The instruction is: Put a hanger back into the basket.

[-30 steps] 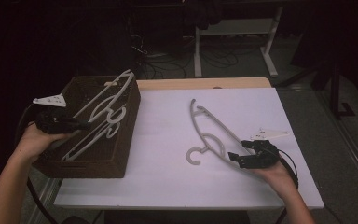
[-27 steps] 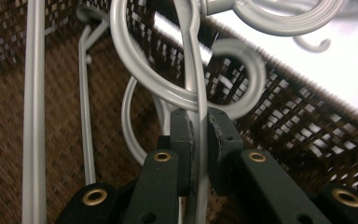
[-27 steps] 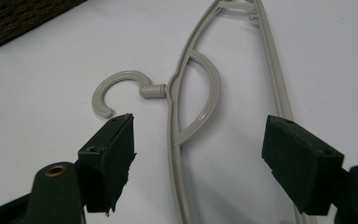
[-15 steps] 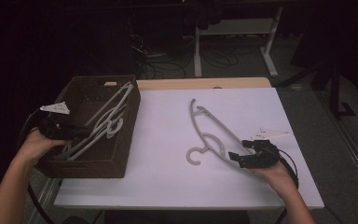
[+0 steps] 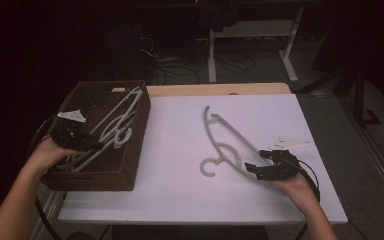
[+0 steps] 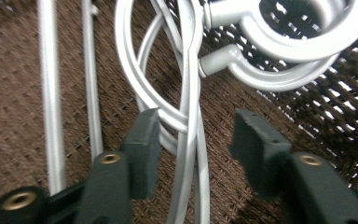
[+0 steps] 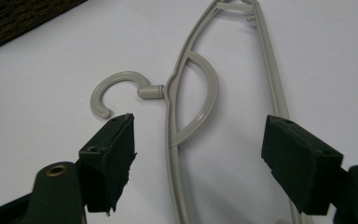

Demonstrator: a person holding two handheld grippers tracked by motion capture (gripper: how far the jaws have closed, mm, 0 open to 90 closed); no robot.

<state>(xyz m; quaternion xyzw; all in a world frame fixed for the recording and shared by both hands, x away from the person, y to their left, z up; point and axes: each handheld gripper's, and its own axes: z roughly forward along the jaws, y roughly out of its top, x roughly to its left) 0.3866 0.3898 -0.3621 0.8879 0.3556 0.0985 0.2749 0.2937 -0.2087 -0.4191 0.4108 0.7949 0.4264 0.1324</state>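
**Two grippers, two sets of hangers**

High view: a person's left gripper (image 5: 87,141) reaches into a brown woven basket (image 5: 135,150) at the left of the white table (image 5: 175,150), among pale basket hangers (image 5: 115,127). The right gripper (image 5: 260,167) rests at the near end of a grey hanger (image 5: 225,140) lying flat on the table, well apart from the basket.

Left gripper view: the jaws stand spread, one on each side of the crossing stems of the basket hangers (image 6: 189,93), without pressing them; two hooks curl just beyond.

Right gripper view: the jaws are wide apart over the table, straddling the grey hanger (image 7: 191,93), its hook pointing left.
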